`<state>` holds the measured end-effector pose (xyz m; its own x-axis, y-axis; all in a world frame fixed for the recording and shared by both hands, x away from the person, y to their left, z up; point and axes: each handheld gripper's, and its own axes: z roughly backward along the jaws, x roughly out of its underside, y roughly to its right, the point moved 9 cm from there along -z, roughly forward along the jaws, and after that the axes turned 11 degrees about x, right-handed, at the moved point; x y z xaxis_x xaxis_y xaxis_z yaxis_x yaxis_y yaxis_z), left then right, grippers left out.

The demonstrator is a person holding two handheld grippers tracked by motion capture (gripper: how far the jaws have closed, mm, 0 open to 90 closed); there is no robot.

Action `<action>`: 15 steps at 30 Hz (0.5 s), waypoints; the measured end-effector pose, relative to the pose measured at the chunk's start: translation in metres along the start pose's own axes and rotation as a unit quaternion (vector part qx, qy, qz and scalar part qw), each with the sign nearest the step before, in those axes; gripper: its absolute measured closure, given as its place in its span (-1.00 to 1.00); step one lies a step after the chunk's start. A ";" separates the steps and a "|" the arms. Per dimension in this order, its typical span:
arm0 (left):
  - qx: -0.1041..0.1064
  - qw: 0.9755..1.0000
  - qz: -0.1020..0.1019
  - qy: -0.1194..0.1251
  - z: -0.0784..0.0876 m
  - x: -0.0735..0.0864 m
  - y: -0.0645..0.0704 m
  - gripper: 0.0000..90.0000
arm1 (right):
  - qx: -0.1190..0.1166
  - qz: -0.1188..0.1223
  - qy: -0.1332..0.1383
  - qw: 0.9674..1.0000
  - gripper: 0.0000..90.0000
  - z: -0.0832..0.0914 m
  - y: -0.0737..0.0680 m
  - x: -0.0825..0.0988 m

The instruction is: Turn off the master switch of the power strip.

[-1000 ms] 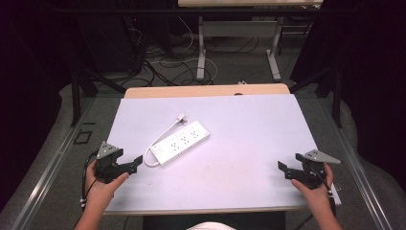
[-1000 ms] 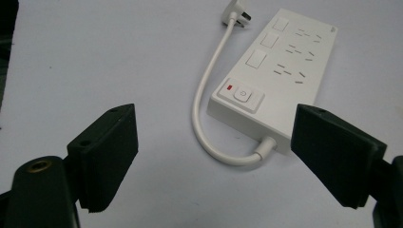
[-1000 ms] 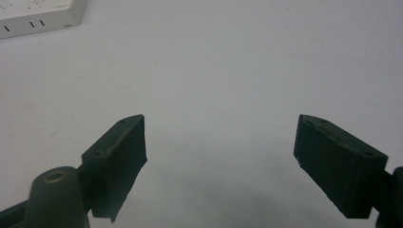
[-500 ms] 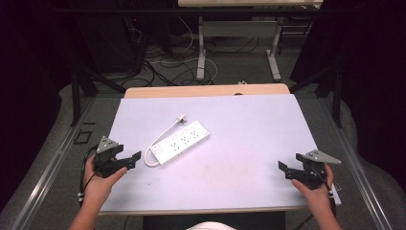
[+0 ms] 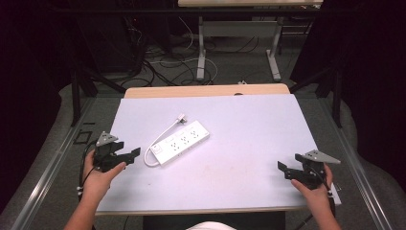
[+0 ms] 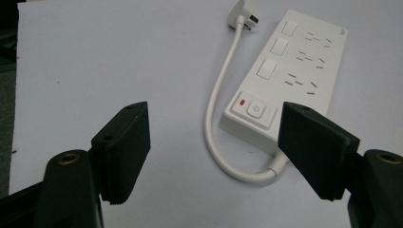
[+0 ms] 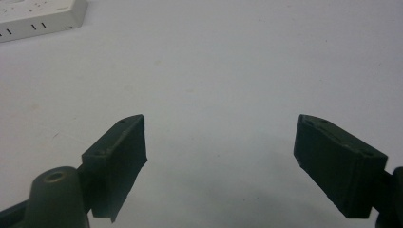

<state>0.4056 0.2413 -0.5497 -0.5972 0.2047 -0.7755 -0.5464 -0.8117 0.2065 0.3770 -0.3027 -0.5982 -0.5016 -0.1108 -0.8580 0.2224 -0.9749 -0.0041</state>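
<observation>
The counter (image 5: 249, 143) is the biggest thing here, a pale, nearly white surface with a strip of bare wood along its far edge. Beyond it lies a grey floor (image 5: 158, 72) strewn with dark and white cables, and the legs of another table (image 5: 201, 43) stand farther back.

On the counter, left of centre, lies a white power strip (image 5: 181, 142), flat and set on a diagonal, its switch end toward the near left and its other end toward the far right. In the left gripper view the power strip (image 6: 285, 80) shows three rows of sockets, three blank square covers beside them, and a round power button (image 6: 255, 108) with a small red mark next to it. A short white cord (image 5: 160, 139) leaves the switch end, loops round on the near-left side and runs to a white plug (image 5: 181, 118) lying on the counter just beyond the strip's far long side.

The left tongs (image 5: 130, 154) are held in the person's left hand (image 5: 98, 175) at the near left of the counter, near the strip's switch end but apart from it; their jaws stand wide apart with nothing between them, as the left tongs (image 6: 214, 142) show in their own view.

The right tongs (image 5: 283, 167), in the right hand (image 5: 313, 189) at the near right edge, are well apart from the strip. In the right gripper view the right tongs (image 7: 221, 156) are also spread wide over bare counter, with one corner of the strip at the upper left of that view.
</observation>
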 end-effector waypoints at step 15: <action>0.003 1.000 0.000 -0.010 -0.003 -0.011 0.000 -0.17 | 0.001 0.001 -0.005 1.000 -0.61 0.001 0.001 0.000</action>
<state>0.4139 0.2374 -0.5431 -0.6095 0.2154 -0.7630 -0.5489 -0.8090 0.2101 0.3761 -0.3043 -0.5980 -0.5091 -0.1148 -0.8530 0.2225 -0.9749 -0.0015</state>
